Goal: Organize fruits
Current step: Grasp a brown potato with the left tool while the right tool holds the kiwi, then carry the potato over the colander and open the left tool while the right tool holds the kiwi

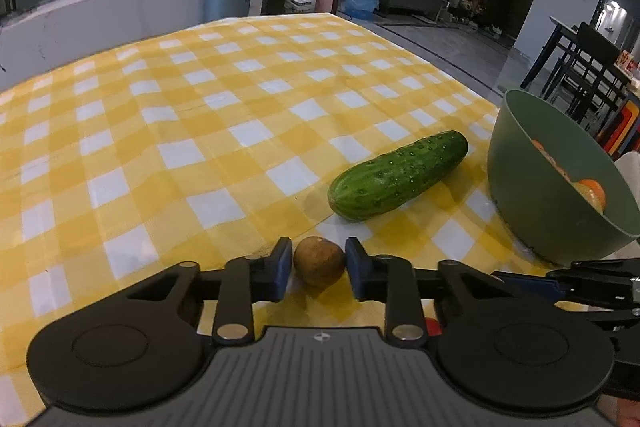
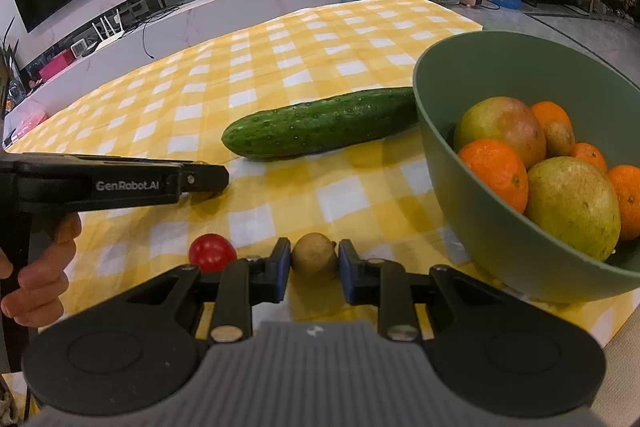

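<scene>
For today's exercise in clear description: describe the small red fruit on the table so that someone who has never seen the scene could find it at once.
Start at the big green bowl of fruit on the yellow checked tablecloth. In front of it lies a long cucumber; nearer the camera, left of the right gripper, sits the cherry tomato. It is the only red, glossy thing on the cloth, unlike the dull brown fruit beside it.

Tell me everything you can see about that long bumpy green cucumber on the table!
The long dark green cucumber has bumpy, slightly shiny skin dotted with tiny pale spots and two rounded ends. It looks whole and fresh. It lies flat on its side on the yellow-and-white checked tablecloth, slanting across it. One end reaches the wall of the round green bowl of fruit and may touch it; I cannot tell for sure. Neither claw touches it.
</scene>
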Available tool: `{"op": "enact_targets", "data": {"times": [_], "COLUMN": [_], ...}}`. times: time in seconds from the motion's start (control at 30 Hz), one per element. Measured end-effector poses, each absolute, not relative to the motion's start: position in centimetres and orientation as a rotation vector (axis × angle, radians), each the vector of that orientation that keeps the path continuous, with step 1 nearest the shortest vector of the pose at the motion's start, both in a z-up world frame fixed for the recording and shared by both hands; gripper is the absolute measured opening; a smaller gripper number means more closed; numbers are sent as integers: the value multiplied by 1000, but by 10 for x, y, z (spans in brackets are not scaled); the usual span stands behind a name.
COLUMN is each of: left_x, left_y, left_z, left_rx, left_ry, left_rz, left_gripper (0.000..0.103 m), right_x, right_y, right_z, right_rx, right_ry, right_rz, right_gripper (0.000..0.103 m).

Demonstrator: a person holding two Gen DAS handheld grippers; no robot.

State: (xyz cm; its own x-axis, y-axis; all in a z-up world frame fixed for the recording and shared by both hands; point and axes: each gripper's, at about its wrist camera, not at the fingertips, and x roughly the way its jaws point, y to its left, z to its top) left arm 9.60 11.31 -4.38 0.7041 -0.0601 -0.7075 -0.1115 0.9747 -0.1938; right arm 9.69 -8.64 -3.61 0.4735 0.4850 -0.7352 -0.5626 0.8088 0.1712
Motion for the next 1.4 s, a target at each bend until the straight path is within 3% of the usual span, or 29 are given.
{"op": "enact_targets", "data": {"times": [0.37, 0.57, 1.07, 1.4], "left_x": [92, 86, 75, 83], "left_y": [114, 111, 99, 42], "left_z": [-32, -9, 36, 44], "left_rx": [-281, -312, -358, -328], "left_ry": [763, 695, 522, 524], "left_rz": [55, 59, 30, -141], "left_gripper": [30, 31, 30, 30], "right_x": [97, 100, 64, 63], "right_y": [-92, -112, -165, -230], "right_z": [-38, -33, 43, 66], "right_rx": [-77, 101, 244, 327], "right_ry": [854, 820, 386, 258], "right_rz": [653, 757, 789, 610], "right_gripper": [22, 22, 22, 22]}}
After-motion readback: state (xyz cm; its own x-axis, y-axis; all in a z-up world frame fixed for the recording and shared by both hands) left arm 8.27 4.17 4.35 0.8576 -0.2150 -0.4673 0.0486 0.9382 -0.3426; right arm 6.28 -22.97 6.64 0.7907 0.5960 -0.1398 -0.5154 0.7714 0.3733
